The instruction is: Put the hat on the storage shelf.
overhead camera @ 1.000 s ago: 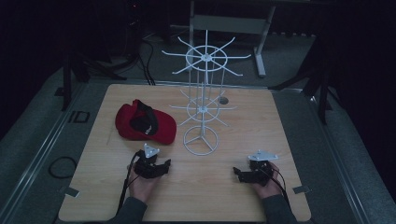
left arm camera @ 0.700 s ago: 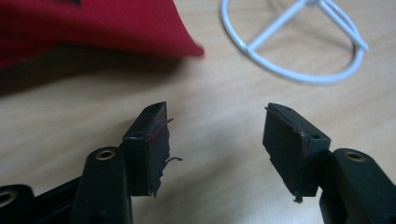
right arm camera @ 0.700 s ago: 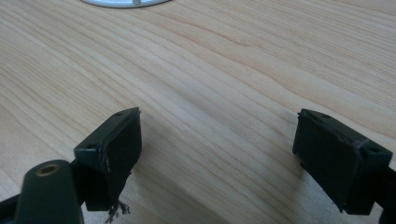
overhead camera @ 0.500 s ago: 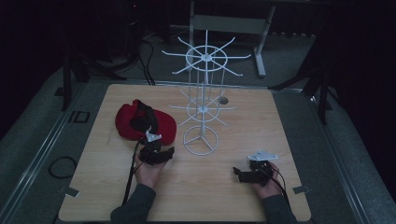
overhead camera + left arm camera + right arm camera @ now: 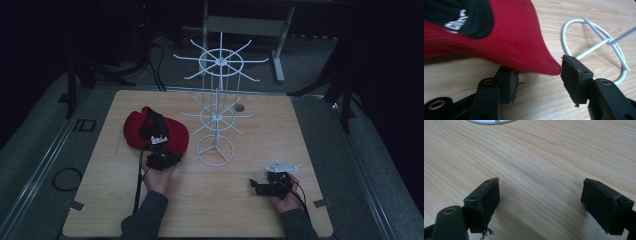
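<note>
Left of centre in the high view, red cap (image 5: 150, 131) lies on bench (image 5: 325, 150), brim (image 5: 529, 50) toward the white wire rack (image 5: 215, 120). Left hand-held gripper (image 5: 537, 77) straddles the brim tip; jaws just closing, not yet pinching. Lower right, right hand-held gripper (image 5: 540, 202) spread, nothing between.

Square light-wood table (image 5: 310, 130), pale grain. White wire rotating display rack (image 5: 216, 120) stands centre-back on ring base. Red fabric cap with black panel (image 5: 150, 131) lies just left of rack base.
</note>
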The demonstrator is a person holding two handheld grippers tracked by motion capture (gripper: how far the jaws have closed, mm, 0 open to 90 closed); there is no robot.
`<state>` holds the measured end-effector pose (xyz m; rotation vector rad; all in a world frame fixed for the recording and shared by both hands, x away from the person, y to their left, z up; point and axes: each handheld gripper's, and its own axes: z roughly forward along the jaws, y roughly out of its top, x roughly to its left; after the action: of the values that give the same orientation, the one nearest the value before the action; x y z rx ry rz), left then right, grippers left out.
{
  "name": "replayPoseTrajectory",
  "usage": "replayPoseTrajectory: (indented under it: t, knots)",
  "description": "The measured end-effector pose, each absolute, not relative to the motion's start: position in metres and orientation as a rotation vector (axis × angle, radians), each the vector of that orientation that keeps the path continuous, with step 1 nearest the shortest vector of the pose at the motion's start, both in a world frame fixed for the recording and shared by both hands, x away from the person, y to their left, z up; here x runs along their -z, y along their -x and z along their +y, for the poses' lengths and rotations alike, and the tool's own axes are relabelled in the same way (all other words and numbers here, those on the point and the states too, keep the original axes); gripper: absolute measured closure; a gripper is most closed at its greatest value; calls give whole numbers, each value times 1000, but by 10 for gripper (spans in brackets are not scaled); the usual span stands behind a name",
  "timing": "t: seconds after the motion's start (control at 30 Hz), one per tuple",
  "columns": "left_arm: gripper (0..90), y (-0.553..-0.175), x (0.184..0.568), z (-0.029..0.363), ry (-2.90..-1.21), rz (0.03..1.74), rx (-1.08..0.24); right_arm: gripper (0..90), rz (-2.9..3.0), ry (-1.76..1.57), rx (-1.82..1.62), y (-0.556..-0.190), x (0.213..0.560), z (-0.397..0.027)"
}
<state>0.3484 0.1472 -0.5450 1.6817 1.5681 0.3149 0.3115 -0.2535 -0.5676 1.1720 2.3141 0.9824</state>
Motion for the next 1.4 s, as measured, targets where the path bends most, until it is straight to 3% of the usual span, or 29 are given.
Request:
replayPoseTrajectory:
  t: [0.17,0.4,0.57,0.87,1.4]
  knots:
    - [556,-341,542,159,-1706,1564,-334,153,2314,-1172,-982,-312,568,-254]
    - [537,-334,539,190,-1672,1610,-366,153,2314,-1172,-982,-312,568,-254]
    - [517,-338,541,207,-1653,1620,-300,153,2314,-1172,-982,-312,568,-253]
    - [491,-352,552,199,-1626,1595,-216,153,2313,-1174,-984,-312,568,-253]
    - [534,-375,559,190,-1572,1657,-258,153,2314,-1176,-982,-312,567,-253]
